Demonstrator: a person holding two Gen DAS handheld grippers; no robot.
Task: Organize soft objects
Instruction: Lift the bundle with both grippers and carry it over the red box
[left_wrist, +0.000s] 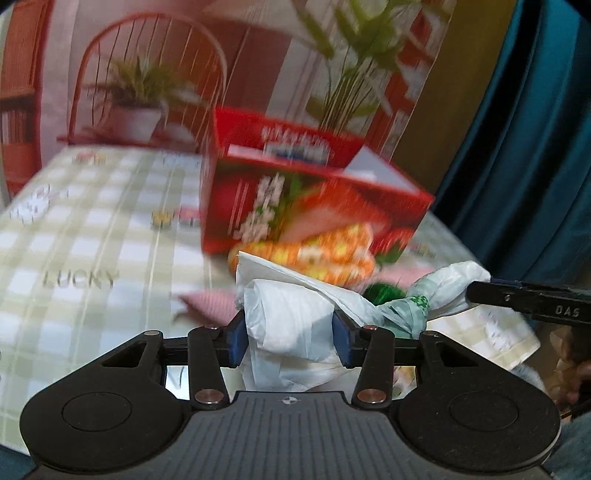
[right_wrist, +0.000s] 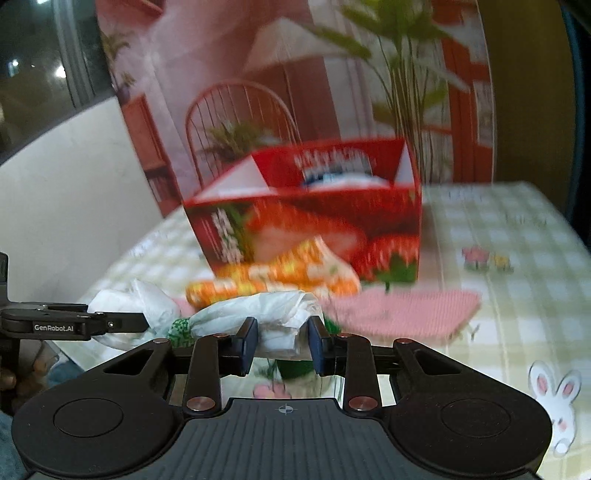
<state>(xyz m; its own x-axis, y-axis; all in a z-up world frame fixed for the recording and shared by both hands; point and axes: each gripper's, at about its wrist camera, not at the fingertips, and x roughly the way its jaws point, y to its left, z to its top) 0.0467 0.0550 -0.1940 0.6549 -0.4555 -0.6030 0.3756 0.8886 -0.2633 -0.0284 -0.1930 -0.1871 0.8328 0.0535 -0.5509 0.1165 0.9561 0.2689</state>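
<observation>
White plastic bag (left_wrist: 291, 325) is clamped at opposite ends by both grippers' jaws.

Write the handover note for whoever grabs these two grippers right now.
Left gripper: shut on one end of the white plastic bag.
Right gripper: shut on the bag's other end; the bag hangs between them above the table.
Red box stands open behind, with an orange floral cloth and a pink cloth lying at its foot.
Done: bag lifted.
Left: probably bag and cloths into the box.
</observation>
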